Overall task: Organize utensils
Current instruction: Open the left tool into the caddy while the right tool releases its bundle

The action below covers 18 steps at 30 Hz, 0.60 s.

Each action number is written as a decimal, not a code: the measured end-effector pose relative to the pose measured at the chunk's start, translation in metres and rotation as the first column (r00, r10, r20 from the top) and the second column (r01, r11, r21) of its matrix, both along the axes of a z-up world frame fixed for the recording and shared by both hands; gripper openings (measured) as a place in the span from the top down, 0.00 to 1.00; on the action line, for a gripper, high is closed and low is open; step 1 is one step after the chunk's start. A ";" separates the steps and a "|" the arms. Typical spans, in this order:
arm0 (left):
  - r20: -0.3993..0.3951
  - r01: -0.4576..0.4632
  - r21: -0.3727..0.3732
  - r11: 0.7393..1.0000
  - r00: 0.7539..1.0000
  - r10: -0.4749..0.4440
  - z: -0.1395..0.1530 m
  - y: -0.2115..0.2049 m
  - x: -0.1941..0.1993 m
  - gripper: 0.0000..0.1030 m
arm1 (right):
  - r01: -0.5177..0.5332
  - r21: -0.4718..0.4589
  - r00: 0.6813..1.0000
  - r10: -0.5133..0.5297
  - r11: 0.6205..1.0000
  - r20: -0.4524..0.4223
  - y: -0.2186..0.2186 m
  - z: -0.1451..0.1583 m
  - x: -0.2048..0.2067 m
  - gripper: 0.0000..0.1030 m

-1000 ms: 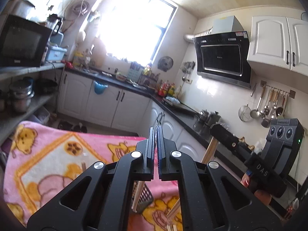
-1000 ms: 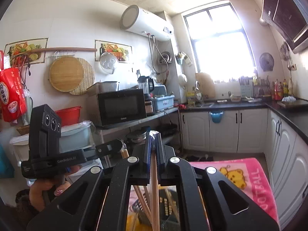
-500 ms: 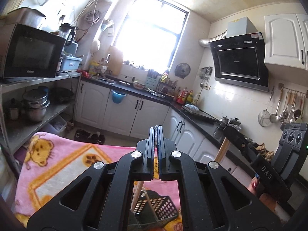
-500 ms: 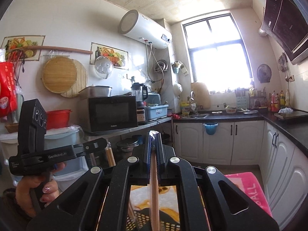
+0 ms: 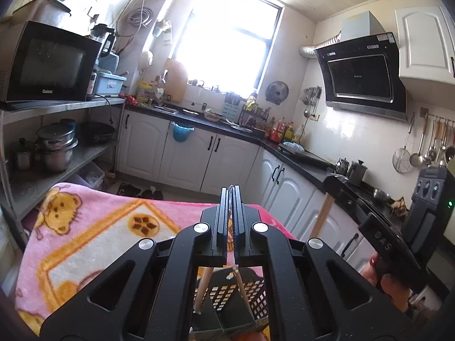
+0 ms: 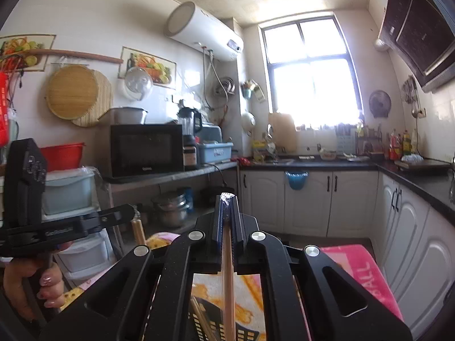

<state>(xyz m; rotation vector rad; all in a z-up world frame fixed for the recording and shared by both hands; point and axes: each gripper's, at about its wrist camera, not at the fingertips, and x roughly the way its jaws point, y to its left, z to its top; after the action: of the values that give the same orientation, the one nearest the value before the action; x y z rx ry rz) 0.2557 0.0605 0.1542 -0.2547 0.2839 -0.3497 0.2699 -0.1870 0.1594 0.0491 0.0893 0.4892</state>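
Observation:
My left gripper (image 5: 231, 190) is shut on wooden chopsticks (image 5: 202, 284) that hang down into a black perforated utensil basket (image 5: 241, 289) below it. My right gripper (image 6: 227, 199) is shut on a wooden chopstick (image 6: 228, 284) that points down toward the same basket (image 6: 250, 334), where more chopsticks (image 6: 202, 319) stand. The right gripper also shows in the left wrist view (image 5: 331, 183) with its stick (image 5: 321, 217). The left gripper shows in the right wrist view (image 6: 132, 213) with its sticks (image 6: 139, 231).
A pink cartoon blanket (image 5: 85, 236) covers the table under the basket. A metal shelf with a microwave (image 5: 48, 65) and pots (image 5: 57, 147) stands at the left. White cabinets under a dark counter (image 5: 216, 153) run along the back and right.
Both grippers have risen and tilted up with their chopsticks. The basket now sits lower in both views and more of the kitchen shows.

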 end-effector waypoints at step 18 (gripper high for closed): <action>-0.076 -0.001 -0.032 0.999 0.997 -0.001 -0.038 0.007 -0.002 0.99 | 0.007 -0.011 0.996 -0.008 1.000 -0.090 0.008 -0.032 0.005 0.95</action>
<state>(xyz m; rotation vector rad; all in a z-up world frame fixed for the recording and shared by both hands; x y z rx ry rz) 0.2534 0.0673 0.1162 -0.2996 0.3537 -0.3454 0.2745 -0.1793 0.1269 0.0608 0.1796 0.4794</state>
